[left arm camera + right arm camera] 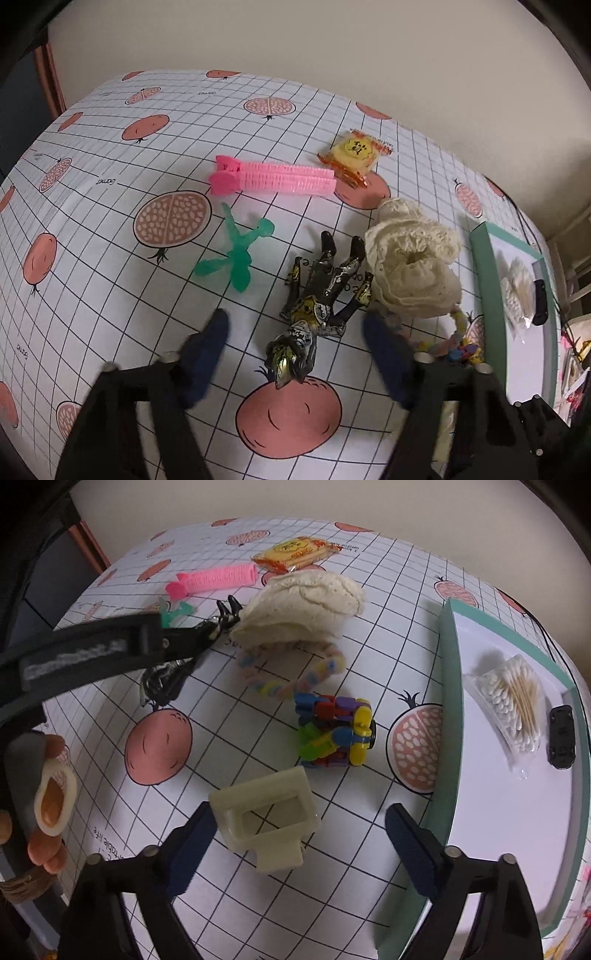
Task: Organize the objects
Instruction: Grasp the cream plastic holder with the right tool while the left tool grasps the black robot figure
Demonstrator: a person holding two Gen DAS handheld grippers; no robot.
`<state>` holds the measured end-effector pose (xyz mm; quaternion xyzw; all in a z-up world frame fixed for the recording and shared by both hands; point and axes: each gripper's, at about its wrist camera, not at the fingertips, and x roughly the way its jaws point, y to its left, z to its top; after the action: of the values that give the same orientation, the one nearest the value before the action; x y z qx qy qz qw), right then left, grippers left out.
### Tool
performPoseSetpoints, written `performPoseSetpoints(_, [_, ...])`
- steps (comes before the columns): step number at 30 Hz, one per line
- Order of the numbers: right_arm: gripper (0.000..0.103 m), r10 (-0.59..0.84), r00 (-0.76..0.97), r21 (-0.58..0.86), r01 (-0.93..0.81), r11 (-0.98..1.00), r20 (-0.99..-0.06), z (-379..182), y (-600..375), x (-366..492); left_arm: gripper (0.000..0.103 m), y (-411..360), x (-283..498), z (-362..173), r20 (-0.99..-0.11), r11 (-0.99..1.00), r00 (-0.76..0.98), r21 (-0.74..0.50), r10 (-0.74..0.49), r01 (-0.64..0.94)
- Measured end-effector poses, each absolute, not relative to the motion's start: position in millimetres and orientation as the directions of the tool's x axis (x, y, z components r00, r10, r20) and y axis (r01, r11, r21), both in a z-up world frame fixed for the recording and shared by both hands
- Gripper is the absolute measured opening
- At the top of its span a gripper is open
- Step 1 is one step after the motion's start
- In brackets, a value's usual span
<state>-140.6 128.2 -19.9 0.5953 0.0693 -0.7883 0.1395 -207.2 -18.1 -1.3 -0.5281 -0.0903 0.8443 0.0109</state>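
My left gripper [295, 332] is open, its blue fingers on either side of a black, gold and silver action figure [317, 306] that lies on the tablecloth. A cream lace cloth [410, 258] lies just right of the figure. My right gripper [303, 838] is open around a cream plastic frame piece [269, 823] resting on the cloth. Beyond it sit a multicoloured block toy [336, 731] and a pastel braided cord [295, 679]. A green-rimmed white tray [448, 686] at the right holds a bag of cotton swabs [509, 701] and a small black object [561, 736].
A pink hair clip [273, 177], a translucent green toy [240, 254] and a yellow snack packet [356, 155] lie farther back on the pomegranate-print tablecloth [110, 295]. A hand [48, 794] holding the left tool shows at the left of the right wrist view.
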Motion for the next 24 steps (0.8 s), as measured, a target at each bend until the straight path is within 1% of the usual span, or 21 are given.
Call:
performPoseSetpoints(2, [0.081,-0.144,-0.245,0.065,0.304,-0.950,-0.959,-20.5,129.4,-140.2,0.064,-18.0,-207.1,-3.7,-0.892,-0.983,-0.436,-0.166,0.117,0.075])
performPoseSetpoints(3, [0.079,-0.145,-0.242,0.067,0.306,-0.950,-0.959,-20.7,129.5,-140.0,0.062,-17.3,-207.3,-4.9,-0.894,-0.984,-0.432,-0.164,0.118,0.072])
performPoseSetpoints(4, [0.074,-0.146,-0.237,0.068,0.307,-0.949,-0.960,-21.1,129.8,-139.7,0.056,-16.4,-207.2,-5.7,-0.895,-0.984,-0.430,-0.162,0.117,0.068])
performPoseSetpoints(5, [0.064,-0.146,-0.233,0.070,0.307,-0.949,-0.962,-21.5,130.2,-139.3,0.049,-15.1,-207.1,-6.1,-0.897,-0.985,-0.426,-0.161,0.121,0.060])
performPoseSetpoints(6, [0.057,-0.142,-0.234,0.066,0.304,-0.950,-0.962,-21.3,130.7,-139.0,0.046,-14.0,-206.9,-6.3,-0.899,-0.986,-0.422,-0.158,0.120,0.057])
performPoseSetpoints(7, [0.054,-0.135,-0.237,0.059,0.302,-0.951,-0.962,-20.8,130.9,-138.8,0.043,-12.9,-206.3,-6.0,-0.899,-0.987,-0.422,-0.149,0.112,0.057])
performPoseSetpoints(8, [0.054,-0.136,-0.228,0.063,0.300,-0.952,-0.964,-21.0,131.6,-138.7,0.036,-12.0,-206.2,-5.2,-0.898,-0.988,-0.425,-0.145,0.109,0.053])
performPoseSetpoints(15, [0.054,-0.149,-0.217,0.079,0.301,-0.950,-0.965,-19.4,134.5,-136.1,0.035,-9.2,-203.3,-4.2,-0.906,-0.992,-0.415,-0.116,0.087,0.045])
performPoseSetpoints(24, [0.054,-0.184,-0.233,0.107,0.309,-0.945,-0.955,-3.6,136.1,-131.2,0.035,-22.8,-201.2,18.4,-0.887,-0.985,-0.452,-0.146,0.092,0.086])
